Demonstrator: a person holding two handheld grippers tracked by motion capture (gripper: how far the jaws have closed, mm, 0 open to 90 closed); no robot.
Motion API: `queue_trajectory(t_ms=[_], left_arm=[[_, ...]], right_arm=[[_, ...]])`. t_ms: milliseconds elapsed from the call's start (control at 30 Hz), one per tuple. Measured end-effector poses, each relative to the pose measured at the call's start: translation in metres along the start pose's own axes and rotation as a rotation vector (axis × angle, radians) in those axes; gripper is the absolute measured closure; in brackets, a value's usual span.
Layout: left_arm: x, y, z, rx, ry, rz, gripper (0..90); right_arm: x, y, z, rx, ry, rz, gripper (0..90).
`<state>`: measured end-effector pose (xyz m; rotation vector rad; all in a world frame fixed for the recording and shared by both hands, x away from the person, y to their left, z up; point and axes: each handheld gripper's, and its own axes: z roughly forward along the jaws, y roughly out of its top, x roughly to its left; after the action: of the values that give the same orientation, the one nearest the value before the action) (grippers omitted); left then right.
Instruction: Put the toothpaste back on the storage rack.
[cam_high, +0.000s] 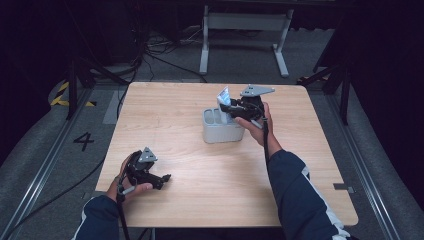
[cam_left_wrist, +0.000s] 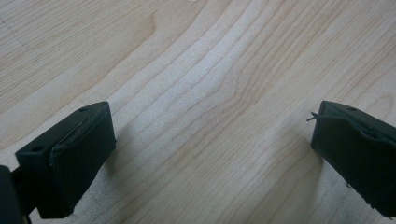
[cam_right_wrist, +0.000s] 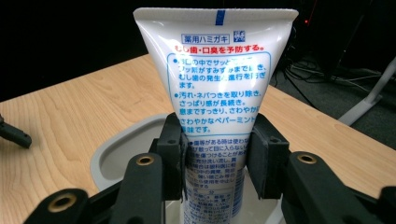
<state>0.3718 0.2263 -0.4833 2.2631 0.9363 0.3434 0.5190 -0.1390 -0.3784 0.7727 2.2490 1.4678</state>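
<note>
A light wooden table with rounded corners and a visible grain carries the scene, standing on a grey floor marked with a number four. Directly on the tabletop, a little beyond its middle, stands a grey holder with compartments open at the top. The left gripper rests low at the near left part of the wood.

The left tongs are hanging low over the bare desk, their two black jaws standing wide apart with nothing between them. One jaw is rising from the lower left corner, the other from the lower right edge. Pale wood grain is running diagonally across the desk, and each jaw is casting a soft shadow on it
</note>
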Motion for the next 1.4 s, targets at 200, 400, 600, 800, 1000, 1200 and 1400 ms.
queue_trajectory(t_ms=[200,400,600,800,1000,1200,1400], left_arm=[[0.0,0.0,0.0,0.002,-0.001,-0.002,0.2],[0.0,0.0,0.0,0.001,-0.002,-0.003,0.2],[0.0,0.0,0.0,-0.001,-0.001,-0.003,0.2],[0.0,0.0,0.0,0.0,0.0,-0.001,0.2],[0.0,0.0,0.0,0.0,-0.001,-0.004,0.2],[0.0,0.0,0.0,0.002,-0.001,-0.003,0.2],[0.0,0.0,0.0,0.0,0.0,0.0,0.2]], right_arm=[[0.0,-0.006,-0.001,0.036,0.005,-0.005,61.9],[-0.002,-0.01,-0.003,0.068,0.006,0.0,61.3],[-0.003,-0.011,-0.004,0.092,0.006,-0.002,60.3],[-0.002,-0.012,-0.005,0.131,0.002,-0.019,58.2],[-0.001,-0.013,-0.005,0.156,0.003,-0.032,56.5],[-0.002,-0.009,-0.013,0.082,0.015,-0.004,63.0],[-0.001,-0.005,-0.017,0.098,0.002,-0.019,61.6]])
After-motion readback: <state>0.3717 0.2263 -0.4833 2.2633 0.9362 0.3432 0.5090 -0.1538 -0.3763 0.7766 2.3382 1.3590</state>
